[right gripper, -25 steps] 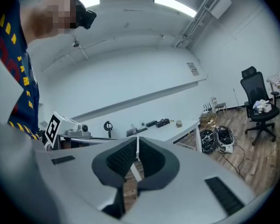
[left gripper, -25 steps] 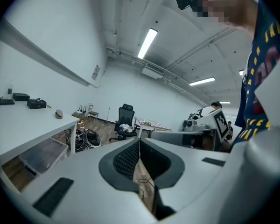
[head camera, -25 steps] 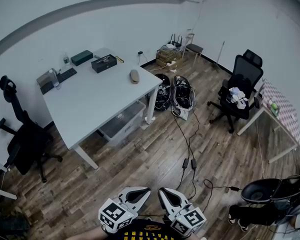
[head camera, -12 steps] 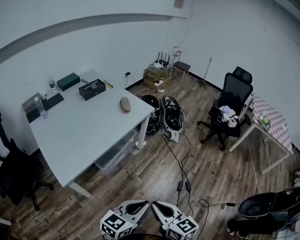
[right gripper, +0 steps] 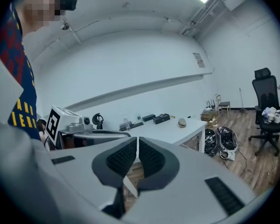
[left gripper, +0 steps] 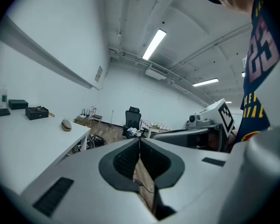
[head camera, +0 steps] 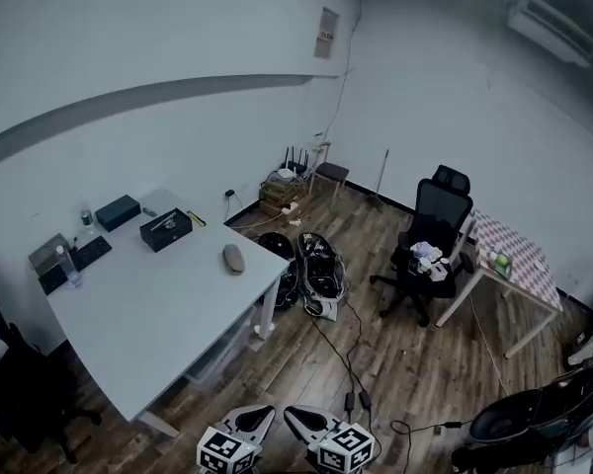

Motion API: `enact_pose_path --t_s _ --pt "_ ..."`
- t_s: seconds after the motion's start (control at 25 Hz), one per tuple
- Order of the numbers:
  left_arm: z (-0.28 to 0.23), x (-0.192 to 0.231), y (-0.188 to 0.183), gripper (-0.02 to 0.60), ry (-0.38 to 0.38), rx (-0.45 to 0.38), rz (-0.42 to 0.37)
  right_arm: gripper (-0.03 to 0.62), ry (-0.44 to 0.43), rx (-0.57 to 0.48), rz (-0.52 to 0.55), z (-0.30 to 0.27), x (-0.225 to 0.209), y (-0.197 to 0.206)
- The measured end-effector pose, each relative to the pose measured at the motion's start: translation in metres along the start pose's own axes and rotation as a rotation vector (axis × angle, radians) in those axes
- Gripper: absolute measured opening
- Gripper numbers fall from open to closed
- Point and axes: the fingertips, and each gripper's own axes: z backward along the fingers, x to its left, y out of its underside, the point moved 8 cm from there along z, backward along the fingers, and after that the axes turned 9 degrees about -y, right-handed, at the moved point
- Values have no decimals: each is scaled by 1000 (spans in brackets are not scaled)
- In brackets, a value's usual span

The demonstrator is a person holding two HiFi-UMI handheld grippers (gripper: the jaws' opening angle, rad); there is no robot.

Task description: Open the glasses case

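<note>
The glasses case (head camera: 233,258), a tan oval pouch, lies closed near the right end of the white table (head camera: 148,314). It also shows small and far off in the left gripper view (left gripper: 66,124) and in the right gripper view (right gripper: 182,122). My left gripper (head camera: 263,414) and right gripper (head camera: 294,414) hang side by side at the bottom edge of the head view, over the wooden floor and well short of the table. Both are shut with nothing between the pads, the left gripper (left gripper: 139,140) and the right gripper (right gripper: 137,139) alike.
On the table's far side stand a black box (head camera: 166,229), a dark green box (head camera: 118,211), a bottle (head camera: 67,265) and a keyboard (head camera: 85,253). Black bags (head camera: 316,265) and cables (head camera: 354,368) lie on the floor beside the table. An office chair (head camera: 430,230) and a checked-cloth table (head camera: 509,260) stand to the right.
The head view has lifted and shows more wall and ceiling. The table has drifted left and down in it. Both grippers have slid toward the bottom edge and stay shut.
</note>
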Motion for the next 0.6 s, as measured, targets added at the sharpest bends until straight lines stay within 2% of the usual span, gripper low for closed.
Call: enact_pose_path --t_s 0.32,0.6 --pt "-19 15 10 14 -20 68 40 25 -10 7 -44 -7 -28 2" --pt "-68 22 -3 14 -93 87 37 25 -95 4 -71 -21 -84 -10"
